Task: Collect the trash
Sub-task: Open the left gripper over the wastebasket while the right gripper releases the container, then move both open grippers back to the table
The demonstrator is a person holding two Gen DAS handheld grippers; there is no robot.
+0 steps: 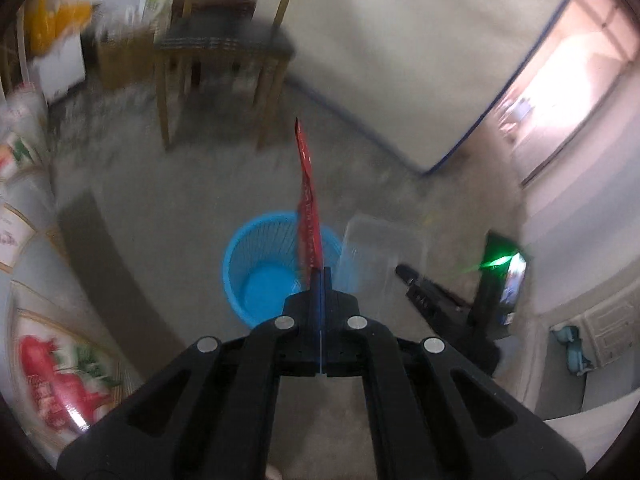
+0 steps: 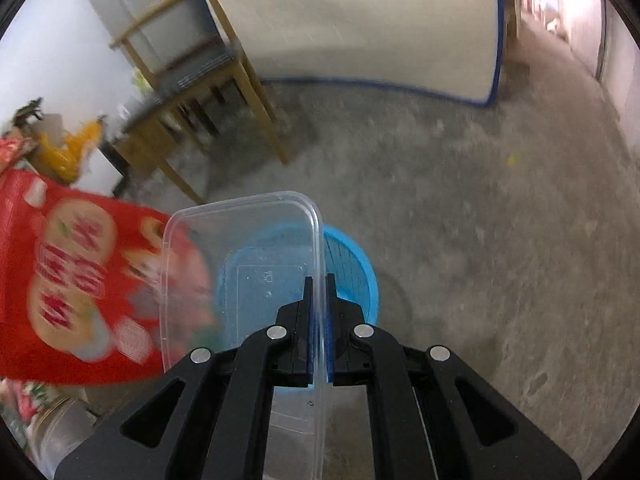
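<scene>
My left gripper (image 1: 321, 270) is shut on a red snack wrapper (image 1: 309, 216), seen edge-on and standing up from the fingertips. The same red snack wrapper (image 2: 72, 280) shows its printed face at the left of the right wrist view. My right gripper (image 2: 319, 278) is shut on the rim of a clear plastic container (image 2: 240, 264). That clear plastic container (image 1: 376, 256) also appears right of the wrapper in the left wrist view. Below both grippers stands a blue mesh waste basket (image 1: 264, 268), its blue rim (image 2: 360, 264) showing behind the container. The pictures are blurred by motion.
A wooden chair (image 1: 224, 60) stands on the concrete floor beyond the basket, with a pale blue-edged mattress (image 1: 420, 52) leaning to its right. Bags and boxes (image 1: 56, 28) crowd the left side. The right gripper's body (image 1: 448, 312) shows at lower right in the left wrist view.
</scene>
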